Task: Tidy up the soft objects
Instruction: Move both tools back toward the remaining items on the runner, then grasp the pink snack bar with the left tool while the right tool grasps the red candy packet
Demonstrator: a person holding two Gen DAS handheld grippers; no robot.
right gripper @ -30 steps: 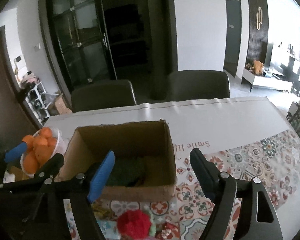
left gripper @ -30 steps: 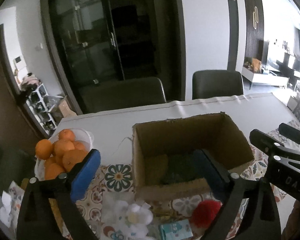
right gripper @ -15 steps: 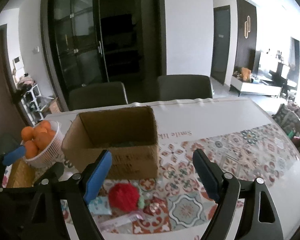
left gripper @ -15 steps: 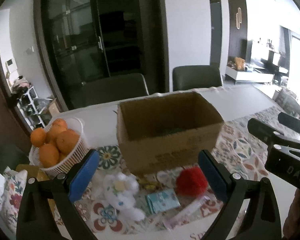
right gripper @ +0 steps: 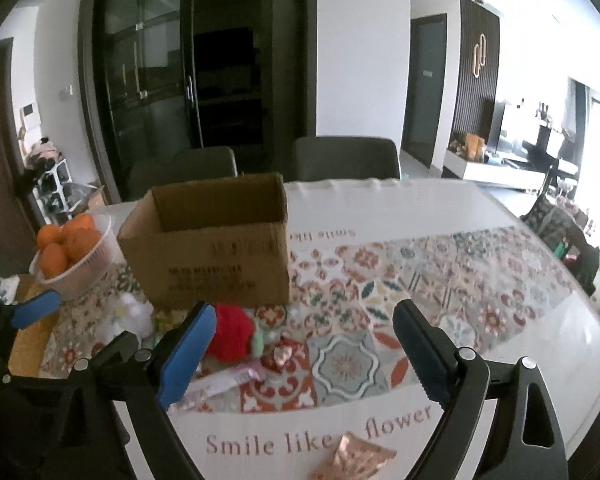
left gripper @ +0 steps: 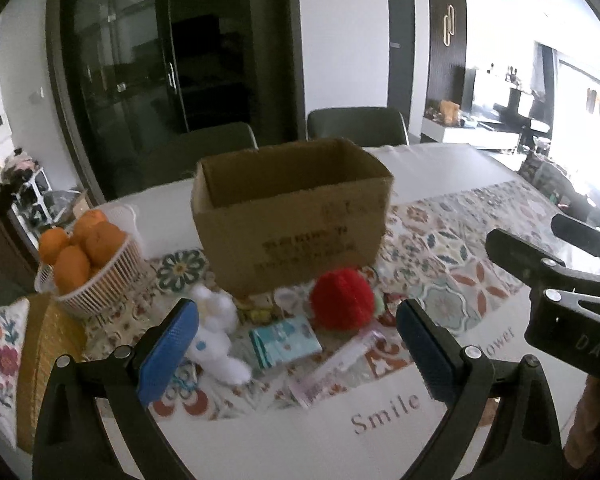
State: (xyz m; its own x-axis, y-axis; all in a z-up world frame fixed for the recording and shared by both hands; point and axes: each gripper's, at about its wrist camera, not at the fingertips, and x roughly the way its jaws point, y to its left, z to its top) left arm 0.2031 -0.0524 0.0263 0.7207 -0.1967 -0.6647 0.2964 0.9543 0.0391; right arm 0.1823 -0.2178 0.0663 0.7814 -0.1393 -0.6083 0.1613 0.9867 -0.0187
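Both grippers are pulling back from the cardboard box (left gripper: 296,216) compared to a second ago; back then the cameras were looking down into it, and now its printed front wall is filling the middle of the left wrist view and nothing inside is visible.

Soft stuff is sitting in a cluster right in front of the box, low centre of the left view: a red pom-pom (left gripper: 343,298) nearly touching the box wall, a white plush toy (left gripper: 216,336) lying to its left, and a teal packet (left gripper: 286,340) between them, a bit nearer the camera. A pale pink wrapper (left gripper: 340,364) is lying just below the pom-pom.

Left gripper (left gripper: 296,352) is hanging above this pile with its blue pads spread wide, gripping nothing. Right gripper (right gripper: 304,352) is also spread wide and empty, hovering over the patterned tablecloth (right gripper: 440,280), with the pom-pom peeking out beside its left pad.

Further out, a white basket of oranges (left gripper: 88,264) is sitting at the left of the frame beside the box. A crinkly pink packet (right gripper: 352,460) is lying at the bottom edge of the right view.
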